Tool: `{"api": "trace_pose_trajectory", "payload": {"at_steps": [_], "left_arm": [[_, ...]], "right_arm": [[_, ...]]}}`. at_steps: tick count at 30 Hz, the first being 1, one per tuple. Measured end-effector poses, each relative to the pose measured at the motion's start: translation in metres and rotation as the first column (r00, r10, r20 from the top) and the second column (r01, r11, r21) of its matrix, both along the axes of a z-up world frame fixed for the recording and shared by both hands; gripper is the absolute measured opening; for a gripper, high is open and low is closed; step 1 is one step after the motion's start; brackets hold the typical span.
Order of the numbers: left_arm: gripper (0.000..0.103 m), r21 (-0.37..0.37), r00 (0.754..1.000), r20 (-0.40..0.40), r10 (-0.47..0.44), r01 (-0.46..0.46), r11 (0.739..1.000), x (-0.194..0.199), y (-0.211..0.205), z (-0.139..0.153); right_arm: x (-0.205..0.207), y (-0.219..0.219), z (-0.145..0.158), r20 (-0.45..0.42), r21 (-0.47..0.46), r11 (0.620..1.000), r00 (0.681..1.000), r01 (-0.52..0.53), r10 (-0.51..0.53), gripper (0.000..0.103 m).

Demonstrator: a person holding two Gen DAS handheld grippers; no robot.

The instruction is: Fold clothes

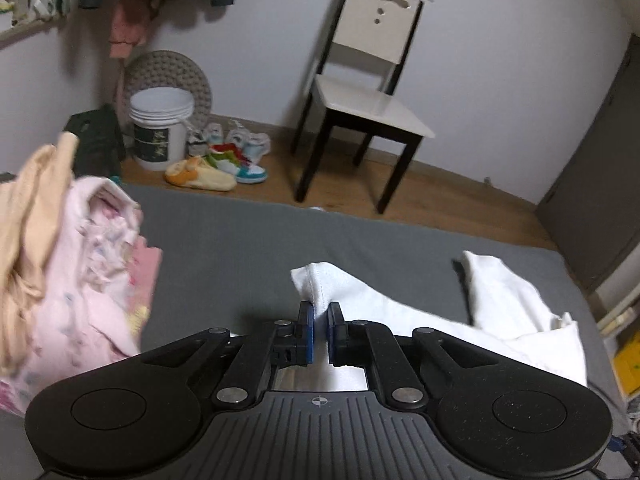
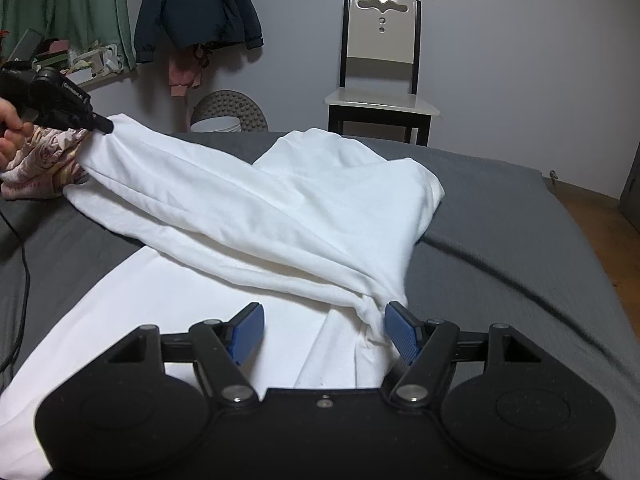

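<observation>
White cotton garment [image 2: 248, 208] sprawls creased across the grey bed [image 2: 520, 248], bunched toward 5 o'clock. At 10 o'clock the left gripper [image 1: 319, 318] pinches its lifted edge; the right gripper [image 2: 324, 316], fingers spread, straddles a twisted fold.

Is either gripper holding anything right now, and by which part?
The left gripper pinches an edge of the white garment. The right gripper is open, holding nothing.
</observation>
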State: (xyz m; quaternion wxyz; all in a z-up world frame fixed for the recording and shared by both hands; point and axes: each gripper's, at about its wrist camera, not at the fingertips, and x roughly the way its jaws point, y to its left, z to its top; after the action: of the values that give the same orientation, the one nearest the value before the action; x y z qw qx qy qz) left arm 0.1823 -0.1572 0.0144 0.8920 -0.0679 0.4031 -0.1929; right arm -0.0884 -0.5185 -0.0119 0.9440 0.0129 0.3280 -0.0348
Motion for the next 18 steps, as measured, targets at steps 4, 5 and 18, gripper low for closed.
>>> {"api": "trace_pose_trajectory", "payload": {"at_steps": [4, 5, 18], "left_arm": [[0.006, 0.047, 0.996, -0.086, -0.001, 0.005, 0.999, 0.003, 0.004, -0.017], [0.006, 0.062, 0.995, -0.102, 0.000, 0.006, 0.998, 0.003, 0.004, -0.022], [0.006, 0.118, 0.990, -0.136, 0.042, -0.025, 0.993, 0.005, 0.006, -0.032]], "right_arm": [[0.000, -0.004, 0.000, -0.003, 0.010, 1.000, 1.000, 0.010, -0.009, 0.066], [0.000, -0.004, -0.001, -0.005, 0.011, 1.000, 1.000, 0.012, -0.012, 0.066], [0.002, -0.007, -0.001, -0.010, 0.022, 1.000, 1.000, 0.020, -0.020, 0.070]]}}
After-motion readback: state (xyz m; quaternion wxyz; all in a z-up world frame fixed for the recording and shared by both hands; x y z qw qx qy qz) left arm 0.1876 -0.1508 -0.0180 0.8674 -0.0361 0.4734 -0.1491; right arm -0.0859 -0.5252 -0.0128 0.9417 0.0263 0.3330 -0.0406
